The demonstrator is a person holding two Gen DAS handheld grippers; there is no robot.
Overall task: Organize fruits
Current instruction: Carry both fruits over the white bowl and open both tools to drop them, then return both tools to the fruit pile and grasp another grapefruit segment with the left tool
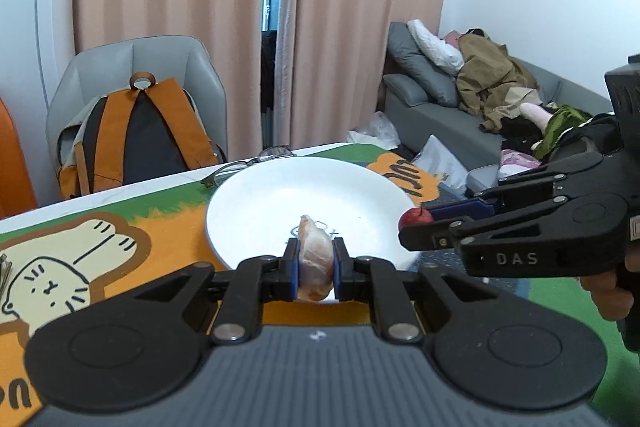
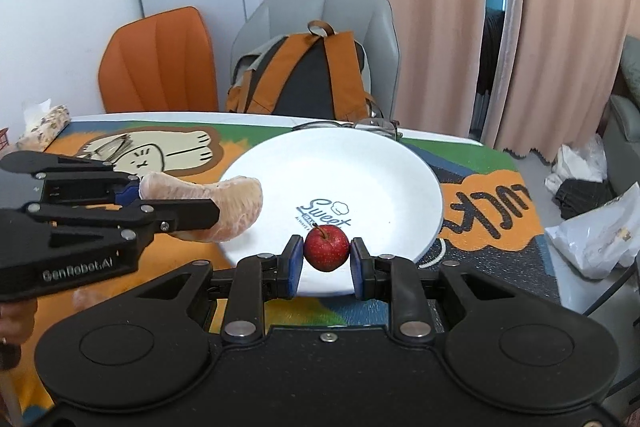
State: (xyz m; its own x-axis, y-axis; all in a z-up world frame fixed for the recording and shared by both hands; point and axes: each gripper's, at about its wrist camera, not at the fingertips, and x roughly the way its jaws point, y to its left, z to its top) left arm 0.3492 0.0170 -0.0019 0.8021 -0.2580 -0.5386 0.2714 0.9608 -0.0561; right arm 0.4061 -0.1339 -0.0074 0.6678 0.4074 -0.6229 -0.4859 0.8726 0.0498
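A white plate (image 1: 280, 199) sits on the colourful mat; it also shows in the right wrist view (image 2: 380, 167) and holds nothing. My left gripper (image 1: 316, 273) is shut on a pale peeled citrus segment (image 1: 316, 263) above the plate's near rim; the segment (image 2: 236, 205) and the left gripper (image 2: 172, 205) also show in the right wrist view at the plate's left edge. My right gripper (image 2: 326, 259) is shut on a small red fruit with a stem (image 2: 326, 247), just above the plate's near edge. In the left wrist view the right gripper (image 1: 420, 227) holds the red fruit (image 1: 414, 217) at the plate's right rim.
Glasses (image 2: 352, 127) lie behind the plate at the table's far edge. A grey chair with an orange backpack (image 2: 316, 75) and an orange chair (image 2: 156, 67) stand behind the table. A tissue pack (image 2: 44, 127) sits far left. A sofa with clothes (image 1: 500, 95) is to the right.
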